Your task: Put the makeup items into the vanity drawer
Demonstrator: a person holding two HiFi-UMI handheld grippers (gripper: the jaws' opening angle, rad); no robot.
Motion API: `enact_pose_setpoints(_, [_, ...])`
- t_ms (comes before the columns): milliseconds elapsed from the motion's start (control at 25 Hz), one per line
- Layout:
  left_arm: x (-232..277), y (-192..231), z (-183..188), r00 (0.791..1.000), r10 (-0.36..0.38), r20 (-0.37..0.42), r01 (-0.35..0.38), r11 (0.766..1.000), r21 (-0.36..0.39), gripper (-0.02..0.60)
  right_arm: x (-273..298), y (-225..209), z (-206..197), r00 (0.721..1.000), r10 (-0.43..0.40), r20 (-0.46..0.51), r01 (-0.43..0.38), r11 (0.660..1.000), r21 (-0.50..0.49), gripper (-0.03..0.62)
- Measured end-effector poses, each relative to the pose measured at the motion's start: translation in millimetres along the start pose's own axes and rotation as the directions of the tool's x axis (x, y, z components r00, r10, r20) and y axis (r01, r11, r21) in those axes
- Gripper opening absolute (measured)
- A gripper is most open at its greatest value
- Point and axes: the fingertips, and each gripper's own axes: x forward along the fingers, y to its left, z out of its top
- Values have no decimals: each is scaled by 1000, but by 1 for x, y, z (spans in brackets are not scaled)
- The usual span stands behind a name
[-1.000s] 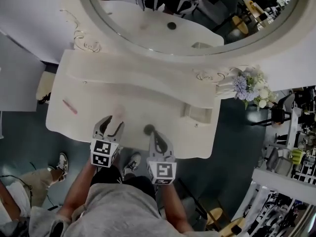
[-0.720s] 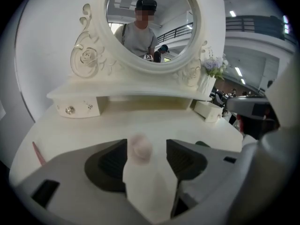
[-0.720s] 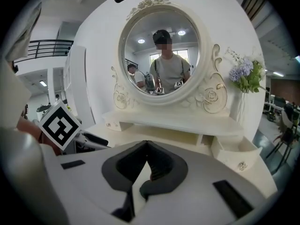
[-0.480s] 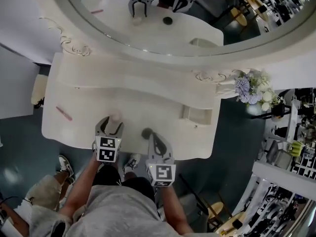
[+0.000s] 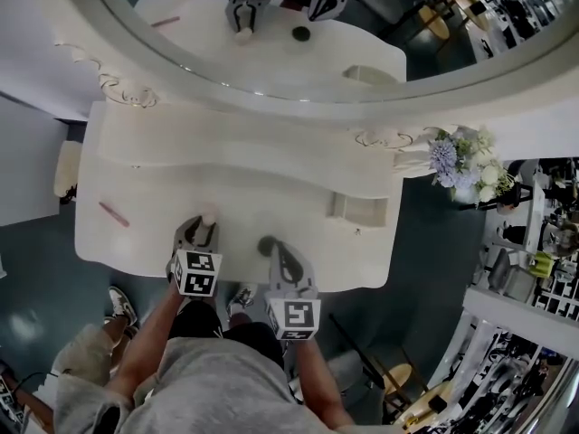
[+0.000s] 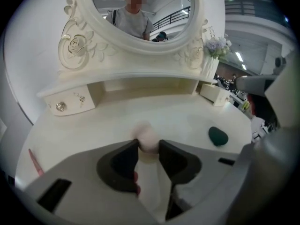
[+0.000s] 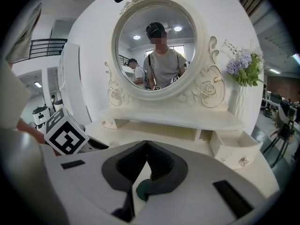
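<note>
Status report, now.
Left tool jaws just closing, pads on pink sponge. Right tool shut, by green sponge. Drawer open, right side. Pink stick far left.

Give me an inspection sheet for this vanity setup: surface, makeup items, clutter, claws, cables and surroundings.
Surface: white vanity top; its right-hand drawer stands open.
Job's things: pale pink puff between the left claw's tips; dark green sponge lying on the top just ahead of the right claw; pink stick near the top's left edge.
Clutter: nothing seen.
Claws: left claw has just been closing and now presses on the puff; right claw shut, holding nothing.
Cables: nothing seen.
Surroundings: round mirror behind, flowers at the right, a bystander's shoe on the floor.
</note>
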Motion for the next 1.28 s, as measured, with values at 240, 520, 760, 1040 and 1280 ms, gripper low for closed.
enact_pose_setpoints(240, [-5,-1,15,999,-31,29,30,999,28,120,-2,0,11,1000,-22,20,22,1000,-6,12])
enact_pose_setpoints(520, [-31,-21,71,984,-105,144,90,990,106,115,-16,-16,35,991,-112,72,113,994,-5,12])
enact_pose_setpoints(760, [-62,-59,133,941,-210,264,152,963,223,112,-42,-45,56,964,-233,127,233,972,22,12])
enact_pose_setpoints(1040, [-80,-129,185,872,-371,318,249,898,364,112,-84,-89,59,913,-376,161,369,927,70,12])
enact_pose_setpoints(1280, [-82,-198,207,825,-470,312,313,842,440,112,-122,-137,52,870,-465,163,453,885,109,12])
